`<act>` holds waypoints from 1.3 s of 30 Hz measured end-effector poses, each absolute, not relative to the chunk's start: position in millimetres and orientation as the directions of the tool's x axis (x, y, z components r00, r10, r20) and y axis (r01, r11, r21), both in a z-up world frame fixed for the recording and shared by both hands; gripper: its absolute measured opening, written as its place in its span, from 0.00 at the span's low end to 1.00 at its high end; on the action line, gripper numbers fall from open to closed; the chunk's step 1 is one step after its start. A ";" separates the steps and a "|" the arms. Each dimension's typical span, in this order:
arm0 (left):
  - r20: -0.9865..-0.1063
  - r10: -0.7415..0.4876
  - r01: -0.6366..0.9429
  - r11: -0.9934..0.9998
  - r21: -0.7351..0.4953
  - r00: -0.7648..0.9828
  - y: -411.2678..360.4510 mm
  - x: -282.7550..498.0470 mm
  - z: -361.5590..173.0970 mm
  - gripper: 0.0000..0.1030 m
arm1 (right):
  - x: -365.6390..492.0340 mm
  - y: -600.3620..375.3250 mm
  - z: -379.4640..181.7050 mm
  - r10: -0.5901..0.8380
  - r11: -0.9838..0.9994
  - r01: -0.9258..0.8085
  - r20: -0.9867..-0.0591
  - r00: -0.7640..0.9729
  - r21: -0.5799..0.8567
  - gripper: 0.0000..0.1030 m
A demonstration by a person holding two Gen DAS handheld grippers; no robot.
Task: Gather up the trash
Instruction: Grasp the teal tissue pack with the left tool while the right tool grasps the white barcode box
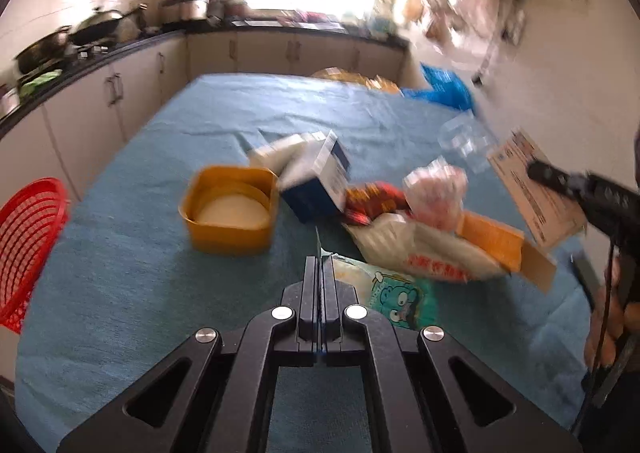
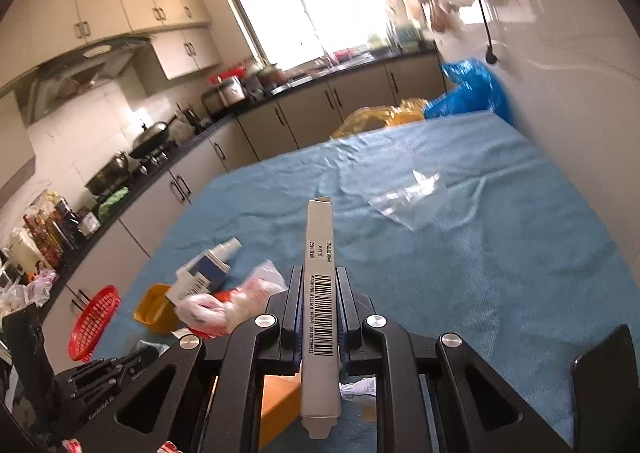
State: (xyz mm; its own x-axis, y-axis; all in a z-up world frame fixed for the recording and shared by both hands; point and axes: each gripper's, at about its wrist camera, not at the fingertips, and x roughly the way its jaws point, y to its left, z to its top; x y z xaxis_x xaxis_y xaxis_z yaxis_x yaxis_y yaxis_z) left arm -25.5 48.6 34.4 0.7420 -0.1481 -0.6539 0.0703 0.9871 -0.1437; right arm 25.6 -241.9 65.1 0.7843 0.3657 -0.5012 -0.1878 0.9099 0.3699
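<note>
My left gripper (image 1: 320, 265) is shut, with only a thin film edge between its fingertips, just above a teal cartoon wrapper (image 1: 394, 299) on the blue cloth. Ahead lies a trash pile: a yellow tub (image 1: 230, 209), a blue-and-white box (image 1: 316, 181), a red wrapper (image 1: 372, 199), a white bag (image 1: 416, 249) and an orange carton (image 1: 500, 249). My right gripper (image 2: 318, 273) is shut on a flat white barcode box (image 2: 320, 293) and holds it above the table. It shows at the right of the left wrist view (image 1: 532, 181).
A red mesh basket (image 1: 28, 245) stands at the table's left edge, also in the right wrist view (image 2: 94, 321). Clear plastic packaging (image 2: 412, 197) lies mid-table. Blue (image 2: 472, 89) and yellow (image 2: 380, 115) bags sit at the far end. Kitchen counters run along the left and back.
</note>
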 end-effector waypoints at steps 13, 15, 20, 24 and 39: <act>-0.486 -0.033 -0.030 0.992 -0.120 0.873 60.3 -47.8 57.4 0.00 | 1.0 -217.8 80.9 0.476 0.868 -0.356 -0.376 0.795 0.346 0.14; -0.475 -0.035 -0.027 0.992 -0.123 0.879 59.3 -49.7 58.3 0.00 | -2.5 -213.7 82.6 0.495 0.860 -0.385 -0.363 0.790 0.335 0.14; -0.440 -0.027 -0.025 0.993 -0.112 0.897 56.7 -57.4 61.5 0.00 | -8.9 -202.2 81.9 0.525 0.846 -0.432 -0.357 0.772 0.312 0.14; -0.430 -0.030 -0.017 0.994 -0.105 0.903 54.9 -59.2 63.3 0.00 | -9.7 -196.9 79.4 0.541 0.839 -0.451 -0.365 0.758 0.305 0.14; -0.421 -0.035 -0.010 0.995 -0.104 0.906 55.9 -71.6 76.8 0.00 | -9.7 -190.6 78.0 0.575 0.817 -0.495 -0.358 0.736 0.296 0.14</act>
